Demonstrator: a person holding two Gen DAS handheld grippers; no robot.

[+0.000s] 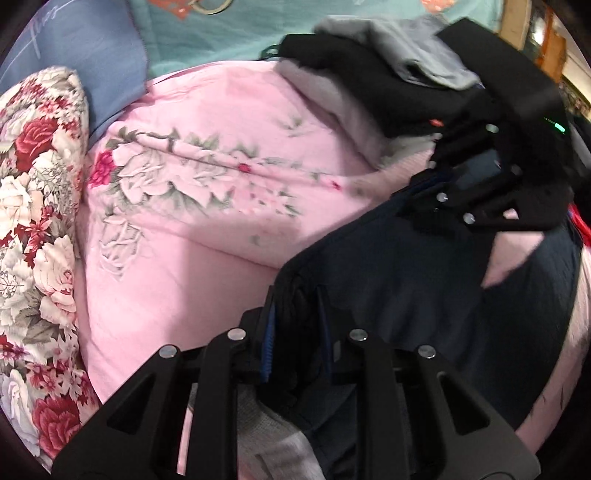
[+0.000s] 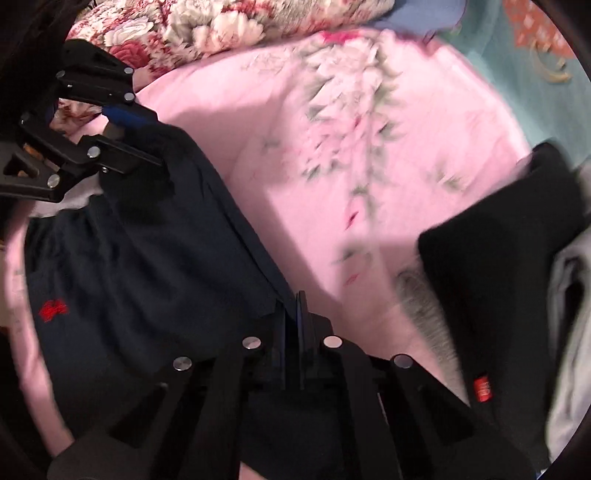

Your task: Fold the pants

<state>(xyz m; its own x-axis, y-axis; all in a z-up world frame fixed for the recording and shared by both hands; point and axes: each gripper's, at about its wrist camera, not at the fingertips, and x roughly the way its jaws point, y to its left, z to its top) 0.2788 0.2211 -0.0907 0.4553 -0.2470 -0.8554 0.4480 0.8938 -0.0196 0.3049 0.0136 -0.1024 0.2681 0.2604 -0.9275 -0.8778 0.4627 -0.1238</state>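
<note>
The dark navy pants (image 1: 406, 280) with a small red logo (image 2: 53, 309) are held up over a pink floral bedspread (image 1: 207, 192). My left gripper (image 1: 295, 314) is shut on one edge of the pants; it also shows in the right wrist view (image 2: 147, 136). My right gripper (image 2: 291, 314) is shut on another edge of the pants (image 2: 155, 266); it also shows in the left wrist view (image 1: 436, 184). The cloth spans between the two grippers. Both views are motion-blurred.
A pile of black and grey folded clothes (image 1: 388, 74) lies on the bed's far side, with a red tag (image 2: 482, 389). A red-rose quilt (image 1: 33, 221), a blue pillow (image 1: 92, 59) and a teal sheet (image 1: 258, 29) border the pink spread.
</note>
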